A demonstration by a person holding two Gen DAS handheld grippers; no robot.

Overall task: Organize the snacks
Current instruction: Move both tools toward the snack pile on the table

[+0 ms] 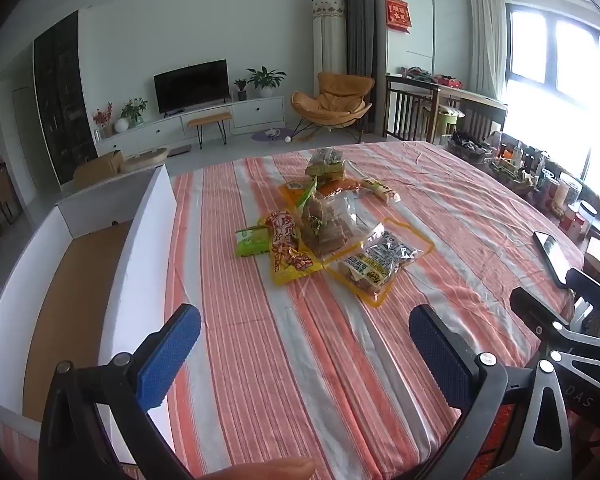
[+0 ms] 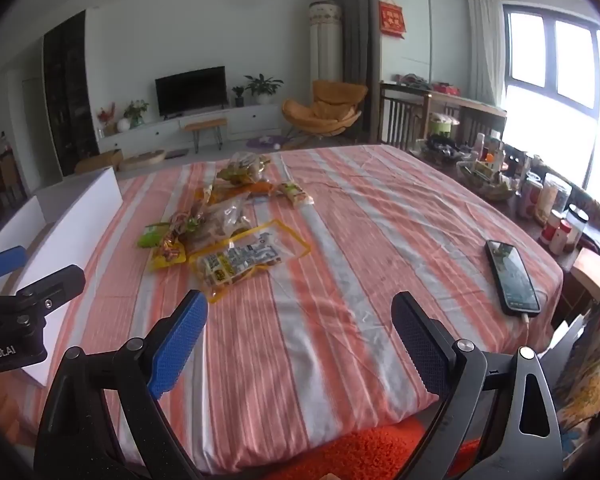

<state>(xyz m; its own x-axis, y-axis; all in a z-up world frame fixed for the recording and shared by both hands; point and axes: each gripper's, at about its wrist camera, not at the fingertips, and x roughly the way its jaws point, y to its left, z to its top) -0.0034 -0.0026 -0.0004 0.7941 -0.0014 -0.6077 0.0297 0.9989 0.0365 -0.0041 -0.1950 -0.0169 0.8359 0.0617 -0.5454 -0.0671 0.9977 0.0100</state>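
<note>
Left tool (image 1: 305, 354) wide open above striped counter (image 1: 440, 216); snack packets (image 1: 324, 232) heaped ahead, white box (image 1: 140, 236) alongside.

Phone (image 2: 512, 276) on striped cloth (image 2: 340, 240), TV (image 2: 191, 90) & orange chair (image 2: 324, 114) behind.

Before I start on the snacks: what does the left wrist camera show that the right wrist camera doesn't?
Only the left wrist view: the inside of the white box, with its brown floor bare where visible, and a fingertip at the bottom edge.

Only the right wrist view: the whole phone, a cable plugged into it, and the red rug under the table edge.

Both: the snack pile on the striped tablecloth, with the left gripper and right gripper open and empty.
</note>
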